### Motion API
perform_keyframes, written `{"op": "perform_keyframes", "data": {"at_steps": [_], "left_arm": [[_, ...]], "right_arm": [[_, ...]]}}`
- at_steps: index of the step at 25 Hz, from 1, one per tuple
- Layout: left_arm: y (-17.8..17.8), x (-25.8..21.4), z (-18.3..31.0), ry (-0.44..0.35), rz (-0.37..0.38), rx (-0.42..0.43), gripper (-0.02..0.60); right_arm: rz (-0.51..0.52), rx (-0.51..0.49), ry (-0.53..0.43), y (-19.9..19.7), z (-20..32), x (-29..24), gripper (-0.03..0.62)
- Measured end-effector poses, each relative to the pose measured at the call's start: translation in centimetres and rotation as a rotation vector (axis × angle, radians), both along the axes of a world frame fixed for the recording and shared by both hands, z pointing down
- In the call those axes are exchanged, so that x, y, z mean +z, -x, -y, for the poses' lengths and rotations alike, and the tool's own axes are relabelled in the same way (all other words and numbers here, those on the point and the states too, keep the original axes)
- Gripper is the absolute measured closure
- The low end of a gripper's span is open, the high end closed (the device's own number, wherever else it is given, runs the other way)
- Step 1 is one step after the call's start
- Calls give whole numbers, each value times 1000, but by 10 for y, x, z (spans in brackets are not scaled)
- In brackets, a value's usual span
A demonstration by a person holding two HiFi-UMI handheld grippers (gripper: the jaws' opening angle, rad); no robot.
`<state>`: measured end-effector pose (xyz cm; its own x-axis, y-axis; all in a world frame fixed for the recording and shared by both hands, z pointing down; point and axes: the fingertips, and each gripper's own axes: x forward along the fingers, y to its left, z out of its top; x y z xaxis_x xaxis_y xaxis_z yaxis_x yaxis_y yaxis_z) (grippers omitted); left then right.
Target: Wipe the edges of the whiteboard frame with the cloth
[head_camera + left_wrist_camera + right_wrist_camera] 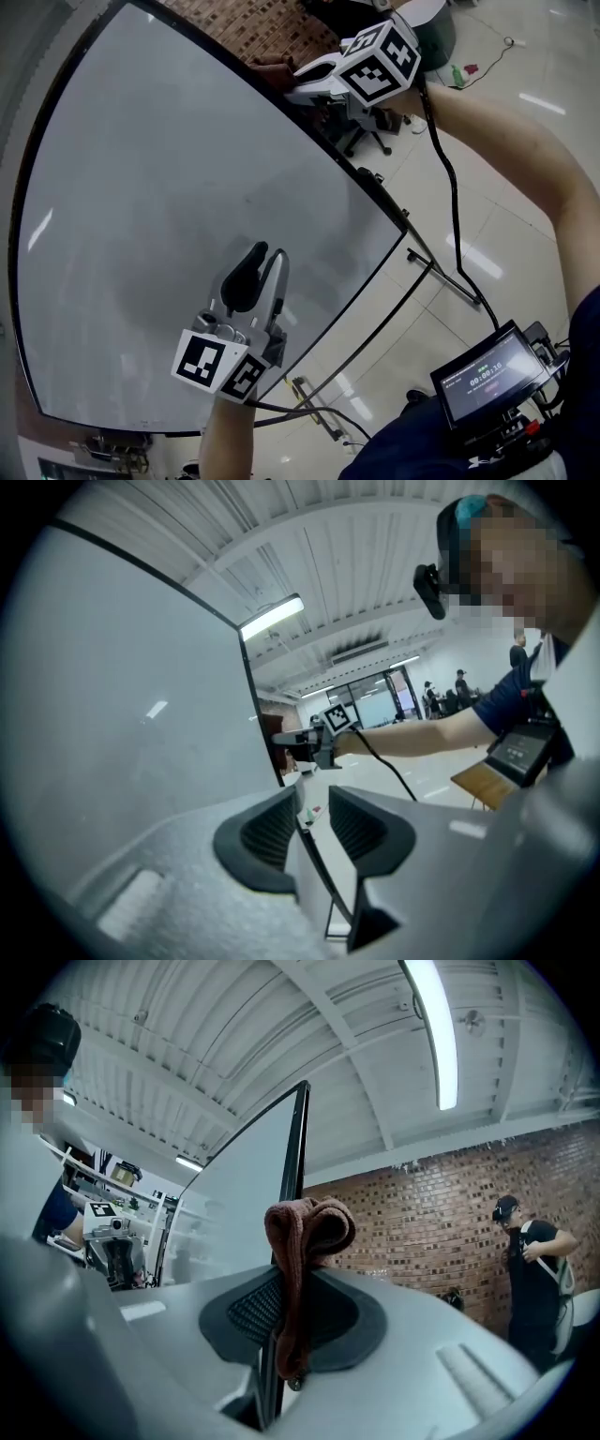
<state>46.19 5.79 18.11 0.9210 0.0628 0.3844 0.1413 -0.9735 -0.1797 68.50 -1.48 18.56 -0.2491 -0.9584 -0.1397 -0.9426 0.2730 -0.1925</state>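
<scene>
Your right gripper point(281, 82) was up at the whiteboard's top right edge, jaws squeezed onto the cloth point(305, 1232). It was a rust-brown terry rag, nubbly, folded into a fat loop above the ribbed black pads point(248, 1312), with a tail hanging below. The thin dark frame point(298, 1138) ran straight into that same gap, so the cloth sat right on the edge. The whiteboard point(169, 216) was smooth, pale grey and glossy enough to catch the ceiling lights. Your left gripper point(261, 270) hovered lower, in front of the board's face toward its bottom edge, jaws apart and pinching nothing. Only the frame's dark line showed through that gap, and I couldn't tell whether a pad touched it. From the head view the cloth was mostly hidden behind the gripper, and the board's top left corner ran out of the picture. Each marker cube point(380, 61) wore black-and-white squares with no letters. The small screen point(487, 375) strapped at your front glowed with greenish digits, too small to read.
</scene>
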Motion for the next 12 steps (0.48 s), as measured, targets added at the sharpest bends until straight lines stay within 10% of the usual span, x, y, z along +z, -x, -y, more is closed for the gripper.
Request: {"op": "perform_keyframes", "data": {"at_steps": [12], "left_arm": [[-3, 43, -10, 61, 102, 22, 469]], "right_arm": [[56, -46, 65, 28, -10, 69, 539]]}}
